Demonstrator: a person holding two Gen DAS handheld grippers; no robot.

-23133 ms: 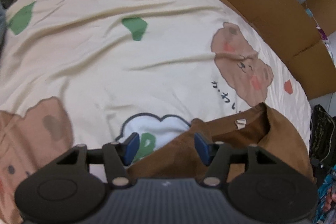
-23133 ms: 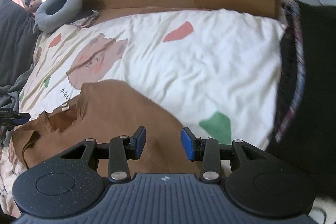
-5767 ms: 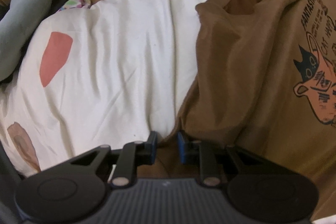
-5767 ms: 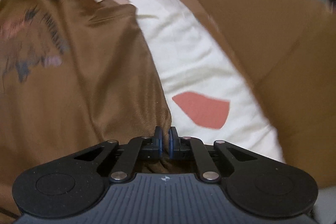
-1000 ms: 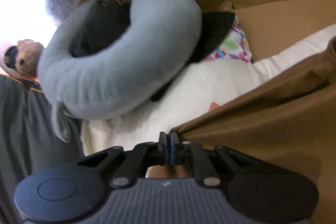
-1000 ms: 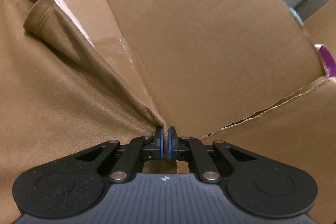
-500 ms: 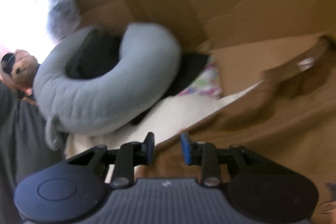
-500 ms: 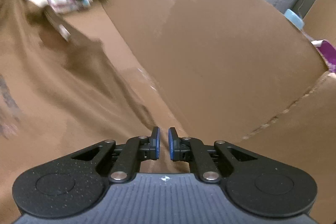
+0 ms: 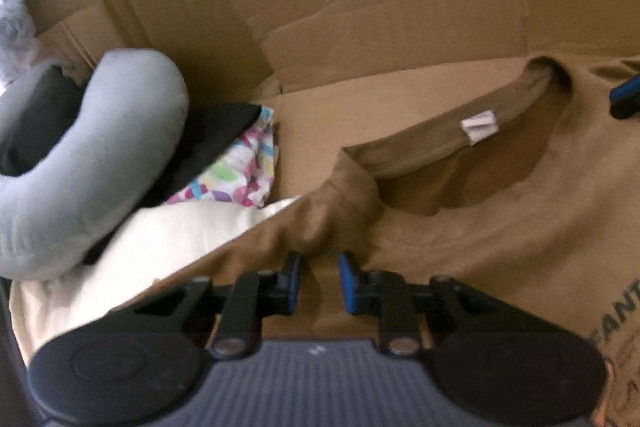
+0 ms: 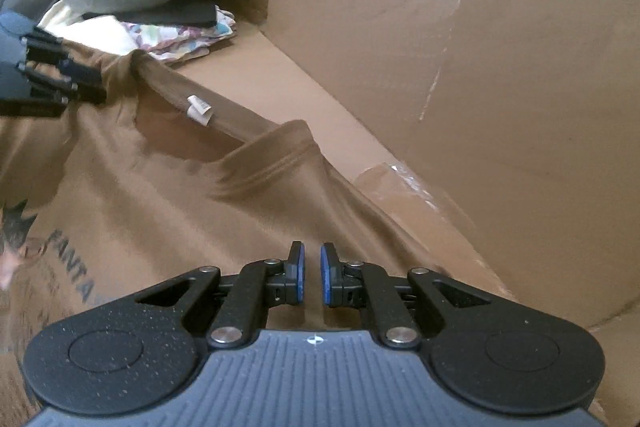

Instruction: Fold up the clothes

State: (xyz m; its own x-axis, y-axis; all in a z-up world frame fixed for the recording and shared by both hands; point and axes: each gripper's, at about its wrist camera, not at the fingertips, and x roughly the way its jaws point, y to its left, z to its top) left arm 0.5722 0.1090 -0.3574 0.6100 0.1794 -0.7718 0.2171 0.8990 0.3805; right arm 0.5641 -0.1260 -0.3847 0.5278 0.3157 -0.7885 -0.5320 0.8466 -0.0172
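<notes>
Two grippers sit at the near edge of their views, both over the brown t-shirt (image 10: 168, 211), which lies spread print-up on the bed w/ its collar end lapping onto the flattened cardboard (image 10: 500, 75) at the far side. Left gripper (image 9: 319, 281): jaws a bit apart and closing, a ridge of shoulder fabric between them, pads not clearly pressing. Right gripper (image 10: 312, 279): jaws a narrow gap apart, nothing clamped, cloth only underneath. Looks like the lay-flat step is about over; next move prob calls for re-gripping a side or sleeve edge and carrying it across the chest. Shirt's long axis runs near to far, neck opening and white tag (image 10: 199, 109) at the far end, hem toward the viewer. Farther left: grey neck pillow (image 9: 92, 147), cream bedsheet (image 9: 160, 247)
</notes>
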